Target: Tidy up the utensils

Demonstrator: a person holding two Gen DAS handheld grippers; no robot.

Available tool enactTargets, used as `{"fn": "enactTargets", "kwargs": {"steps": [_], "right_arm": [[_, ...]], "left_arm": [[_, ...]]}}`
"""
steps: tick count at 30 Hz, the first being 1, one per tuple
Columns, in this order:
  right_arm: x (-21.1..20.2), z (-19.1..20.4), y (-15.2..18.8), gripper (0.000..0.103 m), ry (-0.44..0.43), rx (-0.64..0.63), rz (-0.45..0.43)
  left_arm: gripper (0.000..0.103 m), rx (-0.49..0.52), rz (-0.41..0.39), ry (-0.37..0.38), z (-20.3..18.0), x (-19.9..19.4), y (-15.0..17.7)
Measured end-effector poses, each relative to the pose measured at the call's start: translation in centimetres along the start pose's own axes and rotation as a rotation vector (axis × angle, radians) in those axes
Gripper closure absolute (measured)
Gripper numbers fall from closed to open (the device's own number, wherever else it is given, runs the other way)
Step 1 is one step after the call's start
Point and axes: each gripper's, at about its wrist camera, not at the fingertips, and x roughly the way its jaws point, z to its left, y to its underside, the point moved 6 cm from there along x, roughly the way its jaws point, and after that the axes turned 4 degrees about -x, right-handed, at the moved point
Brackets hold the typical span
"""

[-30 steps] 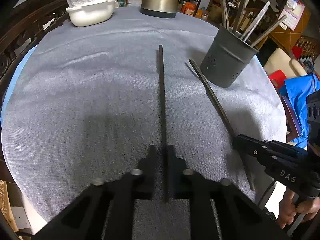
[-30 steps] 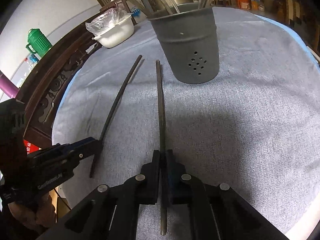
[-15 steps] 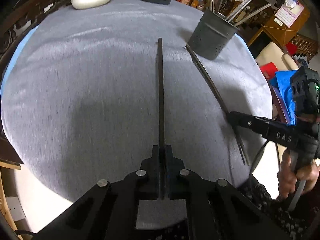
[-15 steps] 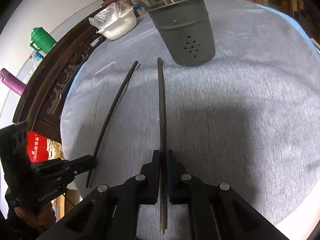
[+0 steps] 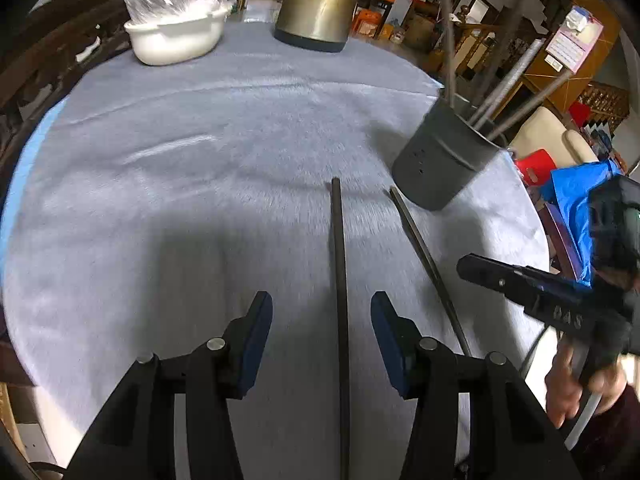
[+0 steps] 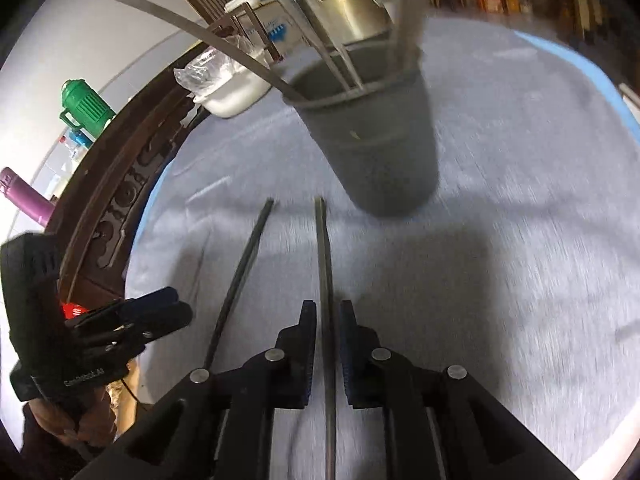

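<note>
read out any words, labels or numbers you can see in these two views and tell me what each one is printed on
"DAS": on the side of the right gripper, seen from the left wrist view.
White lettering on the side of the left gripper in the right wrist view: too blurred to read.
Wall calendar behind the table: print too small to read.

Lived-in home, dining area. Round table (image 5: 240, 152) under grey cloth, carved dark wood chair back (image 6: 120, 200) at its edge. Brass-coloured electric kettle (image 5: 316, 4), white tub (image 5: 176, 36) with plastic bag, grey utensil holder (image 5: 444, 160). Wall calendar (image 5: 572, 40), wooden cabinets, cluttered shelves behind. Green thermos jug (image 6: 84, 108) by wall.
</note>
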Motion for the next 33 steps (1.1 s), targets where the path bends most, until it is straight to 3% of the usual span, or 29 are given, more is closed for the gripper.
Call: {"fn": "enactTargets", "kwargs": {"steps": [5, 8, 12, 14, 22, 26, 28, 30, 33], "right_arm": [[2.4, 0.7, -0.7, 0.089, 0.032, -0.034, 0.012], [2.8, 0.5, -0.4, 0.089, 0.014, -0.035, 0.012], [3.6, 0.4, -0.1, 0.090, 0.049, -0.078, 0.038], [3.5, 0.5, 0.0, 0.092, 0.058, -0.095, 0.033], [3.0, 1.1, 1.5, 0.095, 0.037, -0.129, 0.112], [3.3, 0.8, 1.1, 0.092, 0.023, -0.071, 0.145], [3.6, 0.6, 0.4, 0.091, 0.033, -0.040, 0.148], [3.8, 0.9, 0.0, 0.082, 0.051, -0.044, 0.140], [4.4, 1.6, -0.9, 0.067, 0.075, -0.073, 0.122]], "left_arm": [[0.067, 0.023, 0.018, 0.015, -1.1, 2.0, -1.8], [0.068, 0.023, 0.035, 0.044, -1.5, 2.7, -2.2], [0.091, 0.023, 0.072, 0.018, -1.5, 4.4, -2.1], [0.095, 0.010, 0.063, 0.028, -1.3, 4.6, -2.2], [0.096, -0.017, 0.089, 0.045, 0.0, 3.7, -0.7], [0.096, -0.024, 0.114, 0.056, 0.4, 3.3, -0.4], [0.091, -0.023, 0.111, 0.034, 0.8, 3.2, -0.8], [0.074, -0.017, 0.099, 0.015, 1.0, 3.1, -1.3], [0.072, -0.012, 0.093, 0.013, 1.0, 3.4, -2.2]]}}
